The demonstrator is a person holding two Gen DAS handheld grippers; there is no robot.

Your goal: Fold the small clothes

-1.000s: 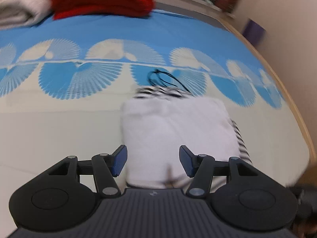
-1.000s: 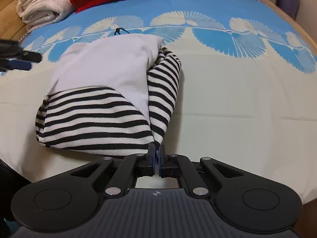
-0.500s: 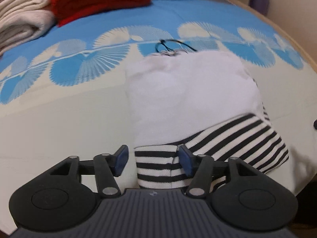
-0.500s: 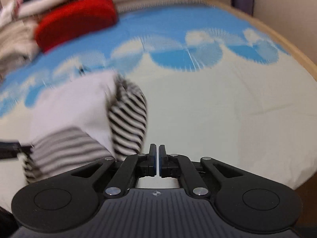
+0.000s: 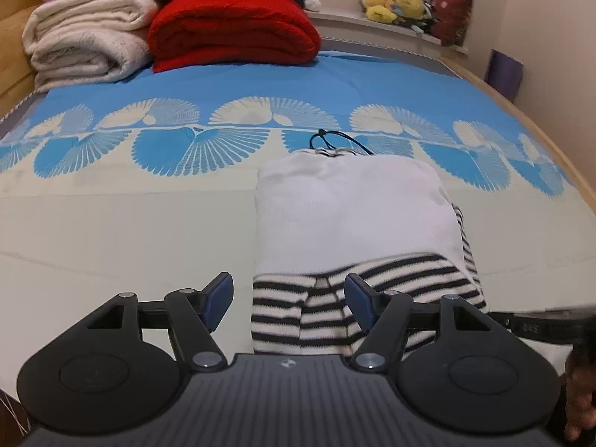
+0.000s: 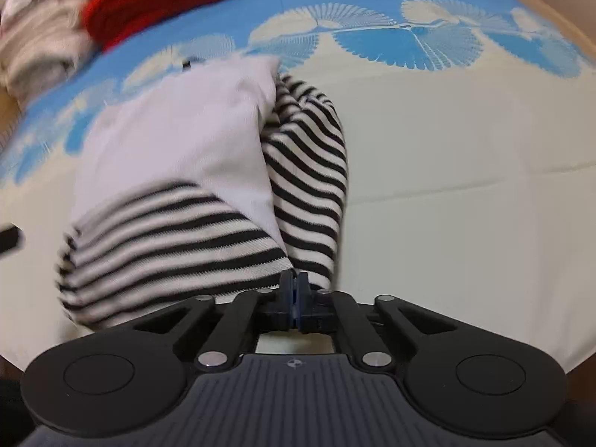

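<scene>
Striped-and-white garment (image 5: 350, 231) lay part-folded on the bed (image 5: 111, 231), near edge toward me; my left tongs (image 5: 288, 296) had just been widening, pads apart astride the striped hem, probably to pinch it, while my right tongs (image 6: 294, 303) sat closed and empty at its corner.

The folded garment (image 5: 354, 219) lies on the bed (image 5: 111, 231). Behind it, at the far left, a rolled blanket (image 5: 231, 29) sits right of stacked towels (image 5: 85, 41), apparently touching.
</scene>
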